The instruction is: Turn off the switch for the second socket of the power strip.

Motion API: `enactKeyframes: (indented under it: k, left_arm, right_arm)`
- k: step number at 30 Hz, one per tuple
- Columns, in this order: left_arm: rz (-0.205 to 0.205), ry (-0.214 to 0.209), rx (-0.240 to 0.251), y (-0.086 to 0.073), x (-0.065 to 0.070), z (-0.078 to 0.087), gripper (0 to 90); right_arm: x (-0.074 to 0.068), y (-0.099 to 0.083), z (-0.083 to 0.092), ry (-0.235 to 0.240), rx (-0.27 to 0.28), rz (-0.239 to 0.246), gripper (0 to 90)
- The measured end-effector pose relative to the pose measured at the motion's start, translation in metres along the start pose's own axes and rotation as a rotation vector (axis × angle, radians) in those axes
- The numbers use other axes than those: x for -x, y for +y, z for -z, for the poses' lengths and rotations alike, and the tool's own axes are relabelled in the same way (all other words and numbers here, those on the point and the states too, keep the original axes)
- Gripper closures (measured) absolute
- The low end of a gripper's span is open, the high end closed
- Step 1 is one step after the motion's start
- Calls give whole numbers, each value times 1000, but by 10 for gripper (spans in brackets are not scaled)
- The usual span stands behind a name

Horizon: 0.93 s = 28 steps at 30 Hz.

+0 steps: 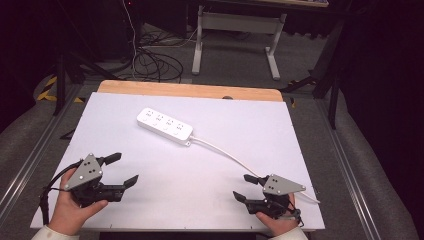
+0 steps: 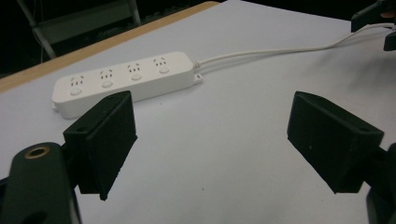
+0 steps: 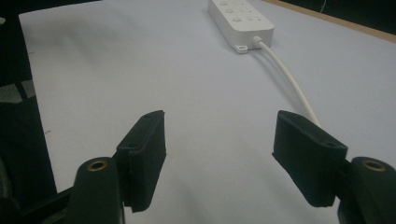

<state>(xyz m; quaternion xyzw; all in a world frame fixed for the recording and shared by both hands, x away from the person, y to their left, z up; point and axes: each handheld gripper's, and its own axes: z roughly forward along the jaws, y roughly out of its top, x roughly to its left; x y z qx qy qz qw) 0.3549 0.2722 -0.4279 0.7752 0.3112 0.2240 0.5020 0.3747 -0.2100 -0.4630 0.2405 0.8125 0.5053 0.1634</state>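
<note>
A white power strip with several sockets lies flat on the white board, toward the back centre. Its white cable runs to the right front edge. My left gripper rests near the front left corner, open and empty, well short of the strip. In the left gripper view the power strip lies beyond the wide-apart jaws. My right gripper sits at the front right, open and empty, beside the cable. The right gripper view has the power strip far ahead and the cable running toward the right jaw.
The board lies on a wooden tabletop with metal rails along both sides. Behind the table are a white desk frame and a tangle of cables on the floor.
</note>
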Motion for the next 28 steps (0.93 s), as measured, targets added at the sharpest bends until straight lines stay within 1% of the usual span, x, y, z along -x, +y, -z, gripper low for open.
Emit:
enactKeyframes:
  k: [2,4,5,7,9,11,13,14,15,16,17,20,22,23,25,26,27,28]
  left_arm:
    - [14,-14,5,-6,-1,0,164]
    - [38,-37,16,-12,-1,0,163]
    - [37,-40,17,-15,-2,0,163]
    - [54,-52,24,-20,0,1,164]
    - [53,-47,19,-25,0,0,166]
    - [45,-21,6,-30,1,-2,178]
    - [40,-22,-10,-35,1,-4,183]
    - [15,-9,-25,-40,1,-5,193]
    - [15,-9,-25,-40,1,-5,195]
    - [-1,-5,-28,-41,1,-6,195]
    - [-14,-9,-26,-43,1,-6,195]
    - [-34,-29,-21,-46,3,-8,189]
    - [-26,-43,-25,-47,4,-9,186]
    - [-11,-50,-29,-46,4,-10,186]
    - [44,-66,-35,-46,2,-11,189]
    - [96,-82,-32,-46,0,-11,189]
    - [105,-84,-27,-47,-2,-11,189]
    - [105,-84,-27,-47,-2,-11,189]
  right_arm:
    - [0,0,0,-5,2,0,345]
    - [0,0,1,-3,4,-1,346]
    - [0,0,1,-2,4,-3,345]
    - [0,0,1,-2,4,-4,345]
    - [0,0,2,0,3,-3,345]
    - [0,-1,1,2,3,-3,345]
    - [1,-1,1,2,2,-3,346]
    - [1,-1,1,2,2,-3,346]
    - [1,-1,1,2,2,-3,346]
    - [0,-1,1,1,-1,-2,346]
    - [0,-1,1,2,0,-2,346]
    - [0,-1,1,2,-3,1,346]
    - [0,-1,1,1,-5,1,346]
    - [0,-1,1,1,-5,1,346]
    - [0,-1,1,3,-3,1,346]
    - [0,-1,1,3,-4,1,346]
    - [1,-1,1,3,-5,2,346]
    - [1,-1,1,3,-5,2,346]
